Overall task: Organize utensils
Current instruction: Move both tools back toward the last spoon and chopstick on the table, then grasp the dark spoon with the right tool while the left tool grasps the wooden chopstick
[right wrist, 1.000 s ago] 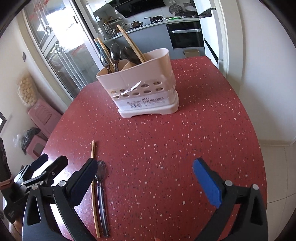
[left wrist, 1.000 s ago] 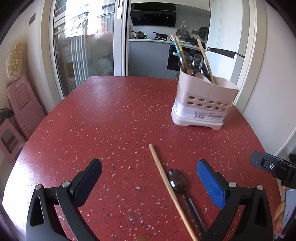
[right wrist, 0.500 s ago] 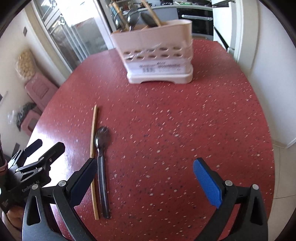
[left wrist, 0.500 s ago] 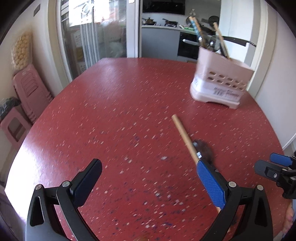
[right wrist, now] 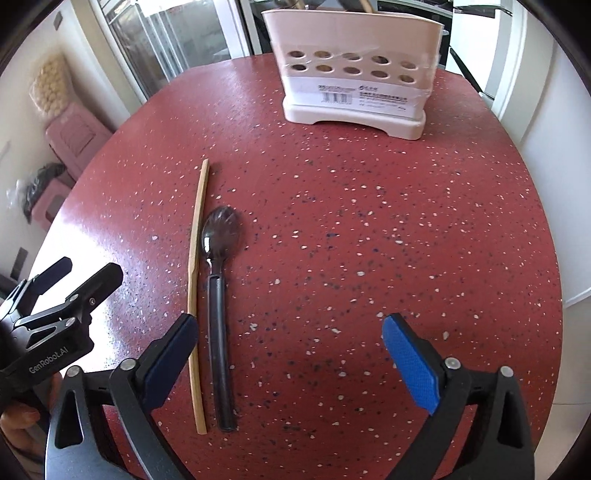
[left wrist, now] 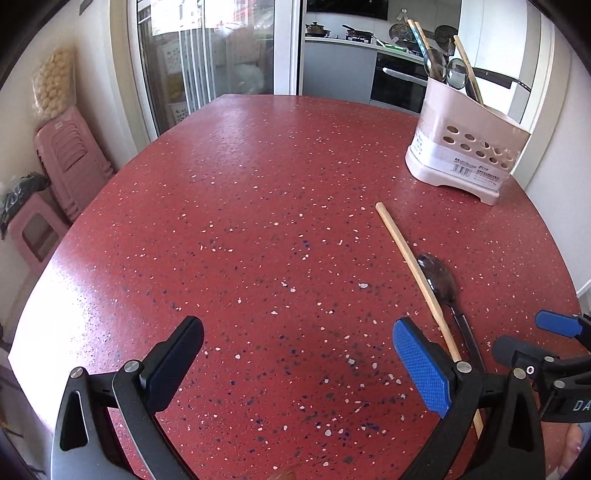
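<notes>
Right gripper agape, slim wooden chopstick, glossy black spoon

Red speckled table as reference. Left of it, against the wall: stacked pink plastic stools, black bag on the lower one, bag of pale round items hanging above. Beyond its far edge: glass sliding door, built-in oven, pots on stove.

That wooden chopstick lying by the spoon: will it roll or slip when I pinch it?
The chopstick looks thin and stiff, probably light. It lies flat on the smooth table, so it may skid. The spoon alongside could get nudged.
</notes>
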A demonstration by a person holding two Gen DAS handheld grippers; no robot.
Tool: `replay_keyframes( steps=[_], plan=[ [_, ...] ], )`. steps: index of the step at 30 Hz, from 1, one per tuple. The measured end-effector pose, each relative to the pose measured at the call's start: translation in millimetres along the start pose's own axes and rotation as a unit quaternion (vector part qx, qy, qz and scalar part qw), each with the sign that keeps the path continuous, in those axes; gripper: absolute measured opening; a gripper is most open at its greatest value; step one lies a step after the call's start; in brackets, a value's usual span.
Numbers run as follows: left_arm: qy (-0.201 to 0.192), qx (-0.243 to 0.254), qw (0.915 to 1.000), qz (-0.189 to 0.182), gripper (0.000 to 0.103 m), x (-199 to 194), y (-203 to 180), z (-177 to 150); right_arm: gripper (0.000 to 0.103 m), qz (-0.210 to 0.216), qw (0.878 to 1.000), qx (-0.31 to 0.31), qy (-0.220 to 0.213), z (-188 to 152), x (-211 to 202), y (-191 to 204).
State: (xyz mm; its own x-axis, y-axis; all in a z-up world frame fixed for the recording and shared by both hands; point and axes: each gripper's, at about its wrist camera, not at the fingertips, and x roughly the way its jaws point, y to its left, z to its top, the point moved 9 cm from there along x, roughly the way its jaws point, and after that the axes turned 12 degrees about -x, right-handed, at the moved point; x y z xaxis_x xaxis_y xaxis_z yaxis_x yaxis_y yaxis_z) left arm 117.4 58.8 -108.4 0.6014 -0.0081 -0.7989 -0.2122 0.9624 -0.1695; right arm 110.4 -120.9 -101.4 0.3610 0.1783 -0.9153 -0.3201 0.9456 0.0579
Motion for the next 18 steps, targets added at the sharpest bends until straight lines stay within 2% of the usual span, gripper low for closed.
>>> replay_keyframes(
  steps=[2,6,14,18],
  plan=[
    [0.000,-0.003,1.0000,0.000,0.103,-0.1,1.7,0.1,0.093,-0.002,1.000,-0.006,0.005,1.4,2.4,5.2],
    [0.000,-0.012,0.9999,0.002,0.103,0.1,6.5,1.4,0.077,-0.007,1.000,-0.022,0.018,6.0,9.4,15.8],
    [-0.003,-0.024,0.9997,0.005,0.103,0.2,17.3,3.3,0.066,-0.040,0.997,-0.061,0.039,13.8,19.6,31.5],
    [-0.001,-0.029,0.9996,0.003,0.103,0.5,20.1,4.8,0.056,-0.040,0.995,-0.072,0.048,23.6,22.7,39.9]
  ],
)
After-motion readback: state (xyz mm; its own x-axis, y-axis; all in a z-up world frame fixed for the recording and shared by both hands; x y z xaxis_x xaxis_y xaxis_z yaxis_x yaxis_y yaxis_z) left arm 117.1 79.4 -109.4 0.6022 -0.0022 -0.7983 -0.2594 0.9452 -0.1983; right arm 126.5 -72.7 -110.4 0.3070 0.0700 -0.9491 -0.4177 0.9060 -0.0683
